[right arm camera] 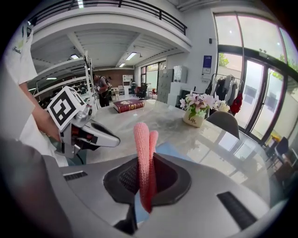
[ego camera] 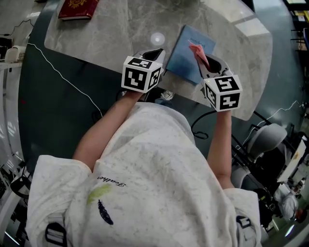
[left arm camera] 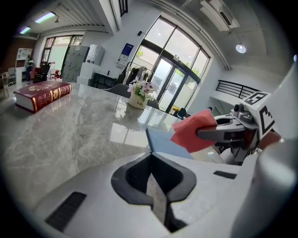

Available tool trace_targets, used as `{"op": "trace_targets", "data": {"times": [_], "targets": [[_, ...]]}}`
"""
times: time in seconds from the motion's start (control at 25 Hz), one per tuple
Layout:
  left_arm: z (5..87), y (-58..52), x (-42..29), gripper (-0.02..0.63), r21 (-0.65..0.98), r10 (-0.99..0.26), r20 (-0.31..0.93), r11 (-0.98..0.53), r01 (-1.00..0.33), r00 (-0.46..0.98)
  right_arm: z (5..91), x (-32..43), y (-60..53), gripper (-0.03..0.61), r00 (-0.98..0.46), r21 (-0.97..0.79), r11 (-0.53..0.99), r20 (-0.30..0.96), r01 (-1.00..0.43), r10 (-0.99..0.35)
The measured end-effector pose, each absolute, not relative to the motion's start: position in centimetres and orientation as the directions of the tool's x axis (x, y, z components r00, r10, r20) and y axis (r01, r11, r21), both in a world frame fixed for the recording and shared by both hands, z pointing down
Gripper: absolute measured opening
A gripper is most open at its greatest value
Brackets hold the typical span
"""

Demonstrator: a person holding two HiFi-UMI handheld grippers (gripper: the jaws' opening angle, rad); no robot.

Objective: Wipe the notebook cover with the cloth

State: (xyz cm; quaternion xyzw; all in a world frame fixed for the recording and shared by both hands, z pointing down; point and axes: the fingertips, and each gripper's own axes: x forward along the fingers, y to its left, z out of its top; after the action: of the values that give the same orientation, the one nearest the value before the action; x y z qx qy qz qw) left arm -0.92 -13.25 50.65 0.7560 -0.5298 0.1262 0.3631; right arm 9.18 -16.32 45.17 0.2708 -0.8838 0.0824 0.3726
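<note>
Looking down through the head view, I find the blue notebook (ego camera: 186,60) lying flat on the marble worktop (ego camera: 111,34), close to its front edge and between my two tools. My right hand-held gripper (ego camera: 207,66) is clenched on the pink cloth (ego camera: 197,50). In its own view the jaws pinch a folded strip of that cloth, which stands up out of them, with a bit of the blue cover showing just beyond. The cloth hangs over the right part of the notebook, though I cannot say from these angles whether it actually touches the cover. My left hand-held gripper (ego camera: 157,53) is clenched on nothing: its own view shows the two pads meeting along a seam with no object between them. Its tips sit just beside the notebook's near left corner. A thick red book (ego camera: 77,8) lies well apart at the far left of the worktop, and a small pot of flowers (right arm camera: 196,111) stands farther back on the marble. Below both marker cubes, the head view shows my bare forearms and white T-shirt (ego camera: 145,178).
</note>
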Motion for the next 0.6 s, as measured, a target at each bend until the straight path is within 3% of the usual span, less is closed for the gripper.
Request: {"op": "trace_targets", "data": {"times": [0.6], "targets": [[50.2, -13.0, -3.4, 0.006, 0.400, -0.756, 0.570, -0.086, -0.912, 0.321, 45.5, 5.6, -25.6, 0.015, -0.528, 0.280, 0.859, 0.693, -0.430, -0.490]]}}
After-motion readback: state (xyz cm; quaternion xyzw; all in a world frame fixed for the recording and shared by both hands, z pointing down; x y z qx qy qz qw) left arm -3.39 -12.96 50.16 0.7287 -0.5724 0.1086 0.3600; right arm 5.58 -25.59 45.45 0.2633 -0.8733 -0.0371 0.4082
